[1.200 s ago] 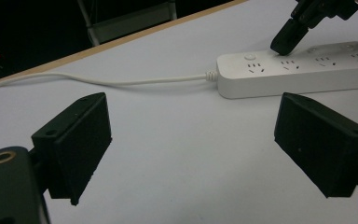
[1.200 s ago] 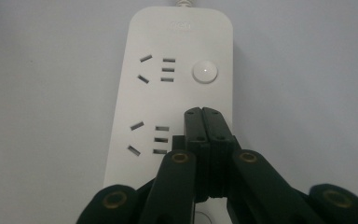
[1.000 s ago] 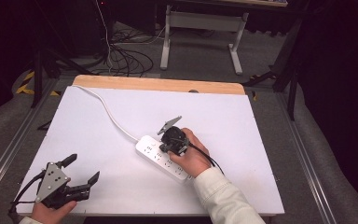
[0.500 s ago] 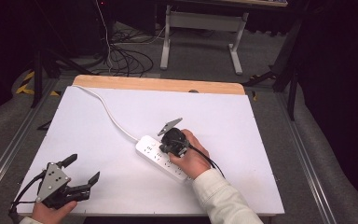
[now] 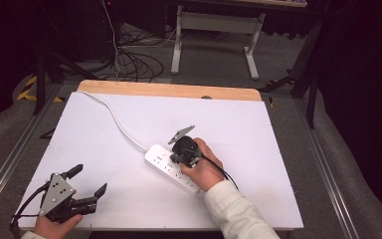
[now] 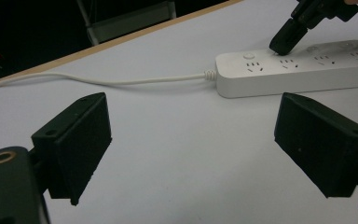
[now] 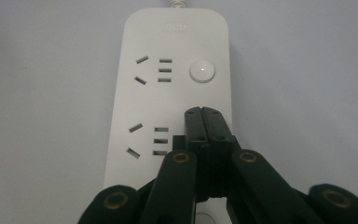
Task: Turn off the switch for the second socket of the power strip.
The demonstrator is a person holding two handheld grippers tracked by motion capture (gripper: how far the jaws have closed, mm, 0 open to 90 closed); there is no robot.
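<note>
Left gripper [image 5: 85, 190]: jaws spread wide, nothing between them. It rests low at the near left of the table [image 5: 278, 129], idle. Ahead of it and off to its right lies the power strip [image 6: 303, 67], well apart from its jaws. The strip's white cord [image 6: 121, 80] runs away from the strip's end toward the far left table edge.

Power strip, high view [image 5: 165, 162]: lies flat on the white table top, angled, near the middle. No plug sits in any socket that I can see.

Right gripper [image 7: 203, 114]: jaws pressed together, holding nothing. The closed tip stands on or just above the strip's top face, past the second socket group [image 7: 147, 140]. Just ahead of the tip is the round switch button [image 7: 202, 71], beside the first socket group [image 7: 151, 70]. In the left gripper view the same tip [image 6: 284, 42] is down near the strip's back edge, short of the button [image 6: 248, 55]. Whether it touches the casing I cannot tell.

Judgement on progress: the work in hand looks like pressing the switch with the closed tip. The approach is largely done; the tip is lined up close behind the button. Left to do: move forward a little, press down, lift off. Button shows no light that I can read, so its on/off state is unknown.
</note>
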